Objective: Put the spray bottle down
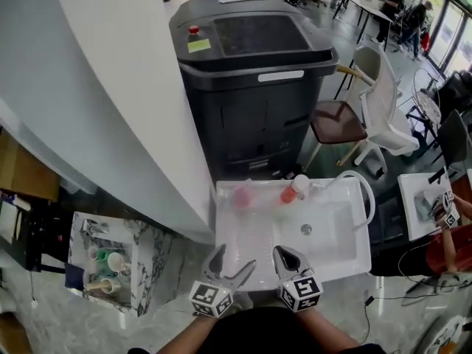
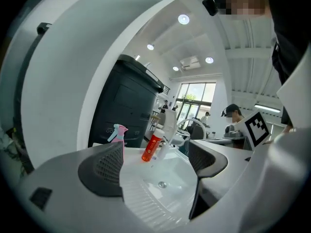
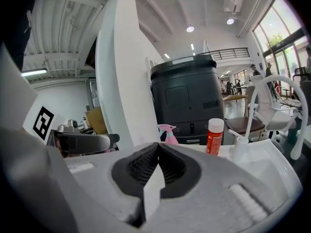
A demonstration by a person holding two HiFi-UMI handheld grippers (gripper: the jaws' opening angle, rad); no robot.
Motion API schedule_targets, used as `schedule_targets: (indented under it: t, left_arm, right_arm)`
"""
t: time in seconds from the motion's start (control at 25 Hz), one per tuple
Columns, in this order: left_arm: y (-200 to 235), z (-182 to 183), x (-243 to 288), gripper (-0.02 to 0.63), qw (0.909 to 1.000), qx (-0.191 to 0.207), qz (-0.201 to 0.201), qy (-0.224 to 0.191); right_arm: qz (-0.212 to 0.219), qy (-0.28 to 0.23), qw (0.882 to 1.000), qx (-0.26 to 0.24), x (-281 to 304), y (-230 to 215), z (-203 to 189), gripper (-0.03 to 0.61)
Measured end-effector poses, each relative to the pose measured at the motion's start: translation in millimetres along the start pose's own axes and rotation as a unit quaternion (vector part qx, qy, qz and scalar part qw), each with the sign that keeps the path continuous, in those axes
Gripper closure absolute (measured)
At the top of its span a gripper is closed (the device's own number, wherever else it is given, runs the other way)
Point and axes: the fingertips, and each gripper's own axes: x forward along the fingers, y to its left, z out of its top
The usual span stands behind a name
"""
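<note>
A pink spray bottle (image 1: 243,195) stands upright on the back ledge of the white sink (image 1: 346,253), left of a red bottle with a white cap (image 1: 293,189). Both grippers hover over the sink's near edge, well short of the bottles. My left gripper (image 1: 234,262) is open and holds nothing; its view looks between the spread pads (image 2: 104,169) at the spray bottle (image 2: 118,132), the red bottle (image 2: 153,147) and the basin (image 2: 146,208). My right gripper (image 1: 285,256) is shut with its pads pressed together (image 3: 158,166), empty; the spray bottle (image 3: 170,134) and red bottle (image 3: 214,136) show beyond it.
A white arched faucet (image 1: 363,190) rises at the sink's back right, and a drain (image 1: 306,229) lies in the basin. Behind the sink stands a large dark bin-like machine (image 1: 251,72). A white curved wall (image 1: 125,87) runs along the left, chairs (image 1: 380,102) to the right.
</note>
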Motion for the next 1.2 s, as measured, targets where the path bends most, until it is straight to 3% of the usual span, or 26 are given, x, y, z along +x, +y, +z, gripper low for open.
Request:
schedule_targets:
  t: [0.08,0.24,0.28,0.36,0.48,0.64,1.2]
  left_arm:
    - [-8.9,3.9,-23.0,0.181,0.9998,-0.017,0.004,-0.005]
    - [-17.1,8.7,-60.5,0.207,0.9959,-0.087,0.012,-0.022]
    - [-18.8,10.0,-69.1,0.257,0.9958,-0.085,0.014,-0.029]
    - [-21.6,11.8,-84.5,0.449,0.9966,-0.070,0.019,-0.038]
    - [-26.0,11.2,-98.9,0.562,0.9983,-0.040,0.028,-0.033]
    - [-35.5,13.0,-107.6,0.572,0.9993,0.008,0.032,-0.020]
    - [-29.4,22.7,-108.0,0.588,0.9978,0.036,0.051,-0.020]
  right_arm:
    - [-0.005,-0.009,1.000,-0.005,-13.0,16.3,3.9,0.580]
    - [-0.021,-0.024,0.999,-0.009,-35.6,42.4,6.5,0.580]
    - [-0.024,-0.027,0.999,-0.010,-40.9,48.4,5.9,0.580]
    - [-0.029,-0.030,0.999,-0.014,-50.2,59.5,3.3,0.580]
    - [-0.032,-0.031,0.999,-0.023,-62.5,71.3,0.7,0.580]
    - [-0.044,-0.042,0.998,-0.034,-79.1,78.6,3.5,0.580]
    - [-0.081,-0.053,0.995,-0.022,-99.7,52.4,0.0,0.581]
